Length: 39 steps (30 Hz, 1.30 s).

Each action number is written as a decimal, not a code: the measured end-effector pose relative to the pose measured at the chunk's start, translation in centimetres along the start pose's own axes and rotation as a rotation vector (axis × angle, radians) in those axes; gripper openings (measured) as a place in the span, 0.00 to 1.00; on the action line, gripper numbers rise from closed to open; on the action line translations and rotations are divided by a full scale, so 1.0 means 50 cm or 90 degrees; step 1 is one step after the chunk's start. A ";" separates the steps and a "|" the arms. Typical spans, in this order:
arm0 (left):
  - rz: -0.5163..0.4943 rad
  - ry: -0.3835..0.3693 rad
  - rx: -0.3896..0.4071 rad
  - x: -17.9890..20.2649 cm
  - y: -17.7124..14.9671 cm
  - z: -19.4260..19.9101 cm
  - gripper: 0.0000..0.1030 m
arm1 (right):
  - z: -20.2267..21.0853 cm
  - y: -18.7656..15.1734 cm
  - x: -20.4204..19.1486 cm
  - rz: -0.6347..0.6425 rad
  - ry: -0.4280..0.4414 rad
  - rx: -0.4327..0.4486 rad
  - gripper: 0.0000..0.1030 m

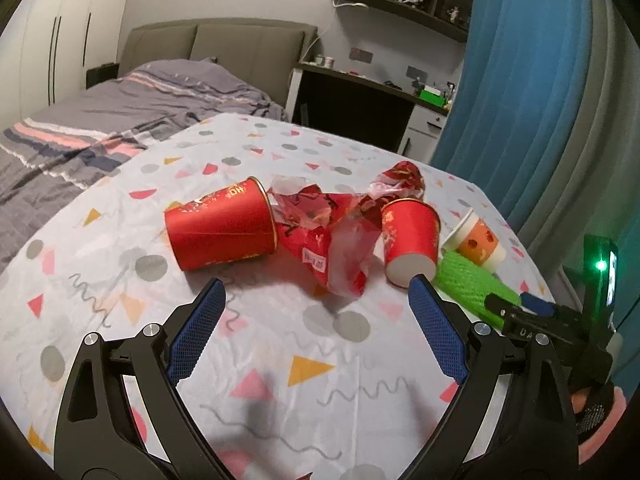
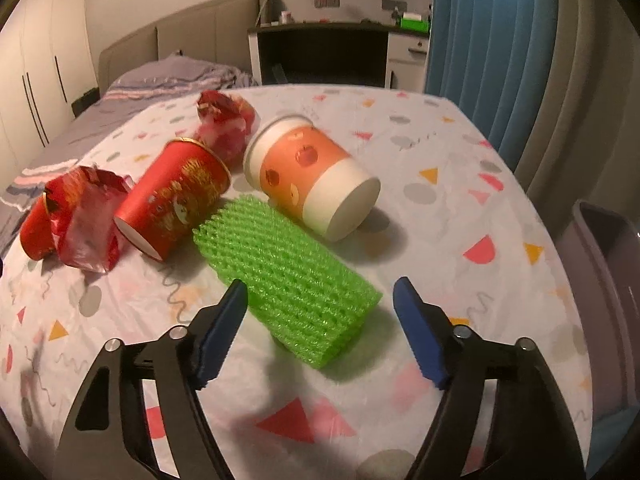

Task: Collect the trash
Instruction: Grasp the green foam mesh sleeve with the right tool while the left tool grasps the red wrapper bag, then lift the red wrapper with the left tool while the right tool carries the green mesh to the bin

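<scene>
Trash lies on a patterned tablecloth [image 1: 280, 344]. A large red cup [image 1: 220, 232] lies on its side. Next to it is a crumpled red wrapper [image 1: 320, 236], then a smaller red cup [image 1: 410, 242] [image 2: 172, 196], a second crumpled wrapper [image 1: 400, 180] [image 2: 226, 124], an orange-and-white cup [image 1: 476, 242] [image 2: 308, 176] and a green foam net sleeve [image 1: 472, 284] [image 2: 292, 276]. My left gripper [image 1: 316, 300] is open and empty, just short of the wrapper. My right gripper [image 2: 320, 300] is open, its fingers on either side of the near end of the green sleeve.
A grey bin [image 2: 604, 280] stands off the table's right edge. A bed [image 1: 100, 120] lies behind the table on the left, a desk [image 1: 360, 96] at the back, and a blue curtain [image 1: 540, 100] on the right. The right gripper also shows in the left wrist view [image 1: 536, 312].
</scene>
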<state>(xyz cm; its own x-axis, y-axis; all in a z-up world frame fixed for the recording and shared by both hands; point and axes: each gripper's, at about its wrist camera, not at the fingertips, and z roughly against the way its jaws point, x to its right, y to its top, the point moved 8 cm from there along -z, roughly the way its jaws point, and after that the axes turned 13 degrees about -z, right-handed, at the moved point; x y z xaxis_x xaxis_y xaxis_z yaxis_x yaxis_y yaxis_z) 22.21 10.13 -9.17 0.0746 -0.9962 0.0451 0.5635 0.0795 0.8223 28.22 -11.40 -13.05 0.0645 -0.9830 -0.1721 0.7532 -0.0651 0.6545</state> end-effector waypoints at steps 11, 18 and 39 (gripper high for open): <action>0.014 -0.039 -0.067 0.005 0.005 -0.094 0.77 | -0.017 -0.018 -0.005 0.005 0.029 -0.046 0.44; 0.012 -0.059 -0.119 0.020 -0.009 -0.140 0.52 | 0.015 -0.026 -0.006 0.033 0.042 -0.020 0.15; -0.014 -0.084 -0.075 0.049 0.003 -0.106 0.02 | 0.147 0.200 0.214 -0.124 -0.030 0.188 0.07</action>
<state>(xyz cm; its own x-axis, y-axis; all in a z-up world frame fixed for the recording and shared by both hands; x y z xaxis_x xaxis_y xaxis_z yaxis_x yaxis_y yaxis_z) 26.86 7.88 -11.95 -0.0422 -0.9932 0.1085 0.6568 0.0543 0.7521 31.63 -23.84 -2.95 -0.0977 -0.9536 -0.2846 0.5261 -0.2923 0.7986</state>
